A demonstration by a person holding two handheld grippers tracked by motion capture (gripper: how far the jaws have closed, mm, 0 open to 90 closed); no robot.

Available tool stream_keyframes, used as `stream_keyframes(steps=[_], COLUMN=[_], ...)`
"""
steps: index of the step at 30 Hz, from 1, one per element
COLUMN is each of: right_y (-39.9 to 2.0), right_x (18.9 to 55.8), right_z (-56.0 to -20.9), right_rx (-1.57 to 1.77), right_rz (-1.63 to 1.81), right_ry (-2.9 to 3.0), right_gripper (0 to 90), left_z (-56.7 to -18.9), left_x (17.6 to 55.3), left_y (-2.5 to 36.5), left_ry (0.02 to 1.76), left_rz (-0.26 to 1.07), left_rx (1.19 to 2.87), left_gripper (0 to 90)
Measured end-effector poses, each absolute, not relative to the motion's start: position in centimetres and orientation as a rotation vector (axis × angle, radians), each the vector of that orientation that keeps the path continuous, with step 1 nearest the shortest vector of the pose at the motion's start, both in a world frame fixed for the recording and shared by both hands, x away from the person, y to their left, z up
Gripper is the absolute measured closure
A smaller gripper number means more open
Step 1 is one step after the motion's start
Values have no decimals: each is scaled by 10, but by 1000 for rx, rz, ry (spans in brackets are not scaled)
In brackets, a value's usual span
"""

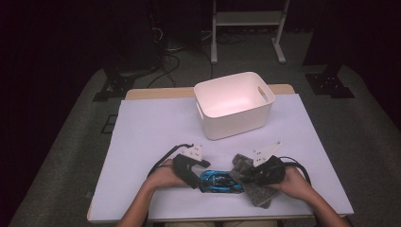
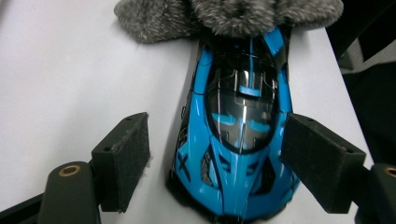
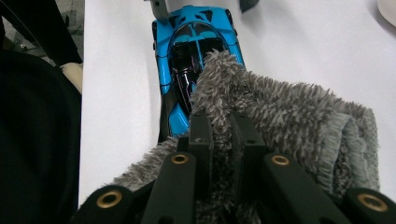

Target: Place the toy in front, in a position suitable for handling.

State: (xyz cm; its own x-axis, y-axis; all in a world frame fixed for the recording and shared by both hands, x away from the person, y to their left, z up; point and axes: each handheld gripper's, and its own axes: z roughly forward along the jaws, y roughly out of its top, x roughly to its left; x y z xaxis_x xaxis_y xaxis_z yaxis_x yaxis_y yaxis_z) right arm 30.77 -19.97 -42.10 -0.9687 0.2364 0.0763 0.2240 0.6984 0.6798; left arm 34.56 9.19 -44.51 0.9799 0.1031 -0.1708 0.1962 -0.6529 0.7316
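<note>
A blue and black toy car [image 1: 218, 181] lies on the white table cover near the front edge. My left gripper [image 1: 199, 178] stands open around the car's one end. In the left gripper view the car [image 2: 238, 140] sits between the jaws: the left pad [image 2: 123, 158] is a small gap away from it and the right pad [image 2: 317, 158] is close against its side. My right gripper [image 1: 249, 177] is shut on a fluffy grey cloth [image 1: 243, 166]. The cloth [image 3: 289, 116] drapes over the other end of the car [image 3: 187, 42], bunched between the right gripper's [image 3: 222, 119] jaws.
An empty white bin [image 1: 234, 124] with handle slots stands at the back middle of the table. The white cover [image 1: 151, 127] stretches bare to the left and right of it. The table's front edge lies just below both hands.
</note>
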Motion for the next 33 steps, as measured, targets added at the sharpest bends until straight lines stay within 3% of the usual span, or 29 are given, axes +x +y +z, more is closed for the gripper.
stream_keyframes(steps=[10,16,17,33], right_y=[-192,-177,-175,-157], right_x=[311,324,326,350], right_z=[-412,-405,-405,-415], right_rx=[379,369,370,402], right_rz=[1130,1149,1146,1099], right_ry=[2883,2876,2879,3013], right_gripper=[796,795,794,792], left_z=[-453,-453,-452,-449], left_x=[349,346,344,337], left_y=[86,85,85,83], left_ry=[280,281,272,227], left_rz=[-308,-277,-243,-167], left_rx=[2260,2250,2258,2279], left_gripper=[271,279,338,336])
